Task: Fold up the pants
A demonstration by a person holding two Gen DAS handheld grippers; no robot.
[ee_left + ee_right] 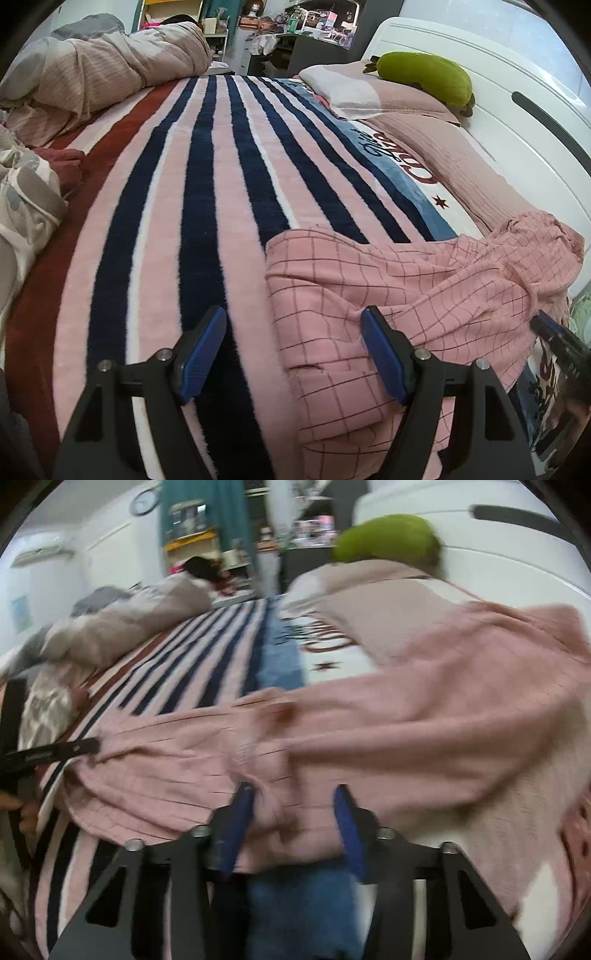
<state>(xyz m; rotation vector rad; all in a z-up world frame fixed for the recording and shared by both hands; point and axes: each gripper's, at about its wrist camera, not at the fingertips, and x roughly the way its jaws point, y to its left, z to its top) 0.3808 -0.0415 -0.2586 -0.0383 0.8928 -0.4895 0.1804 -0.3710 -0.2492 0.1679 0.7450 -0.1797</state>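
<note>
Pink checked pants (388,295) lie rumpled on the striped blanket (207,206), at the right in the left wrist view. My left gripper (293,354) is open and empty, just above the pants' left edge. In the blurred right wrist view the pants (332,731) fill the middle. My right gripper (293,827) has its jaws partly apart with a fold of the pants between the blue pads (240,819); whether they clamp it I cannot tell. The left gripper also shows at the left edge of the right wrist view (55,753), and the right gripper at the right edge of the left wrist view (557,336).
A bunched beige duvet (110,74) lies at the far left of the bed. Pillows (388,96) and a green plush (428,77) sit by the white headboard (498,92). More crumpled bedding (26,192) lies at the left edge.
</note>
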